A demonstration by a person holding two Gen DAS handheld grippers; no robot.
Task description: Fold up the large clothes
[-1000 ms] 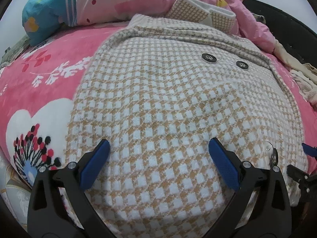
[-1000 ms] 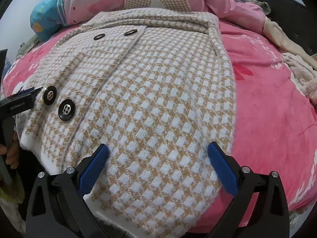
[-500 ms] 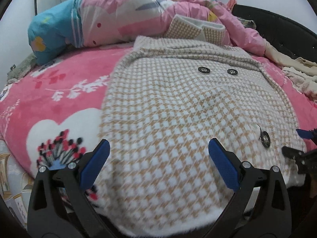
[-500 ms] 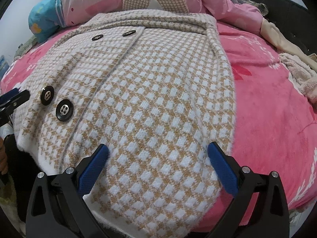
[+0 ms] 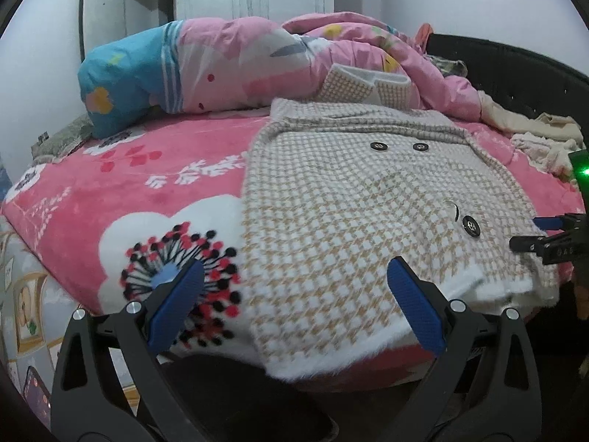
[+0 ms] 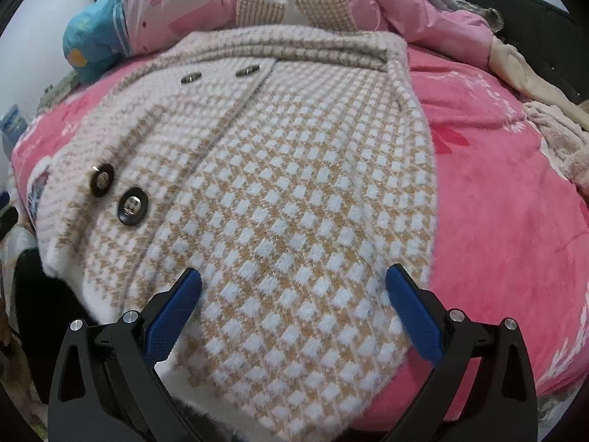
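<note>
A tan-and-white houndstooth coat [image 5: 353, 199] [image 6: 294, 191] with black buttons [image 6: 131, 206] lies flat on the pink bed, collar [image 5: 368, 81] toward the quilt, hem hanging over the near edge. My left gripper [image 5: 294, 302] is open, held back from the bed at the hem's left corner, nothing between its blue pads [image 5: 176, 305]. My right gripper [image 6: 292, 305] is open too, low over the hem's right part with fabric under the gap. The right gripper [image 5: 552, 232] shows at the left wrist view's right edge.
A pink floral blanket [image 5: 129, 191] covers the bed. A bunched pink quilt with a blue end [image 5: 221, 62] lies at the back. A black headboard [image 5: 515, 70] and pale clothes [image 5: 541, 136] are at the right. Floor and a phone [image 5: 36, 394] show lower left.
My left gripper has pulled back and dropped toward the bed's edge, so the hem and floor now show. The right gripper has shifted slightly closer over the hem. Both stayed open.
</note>
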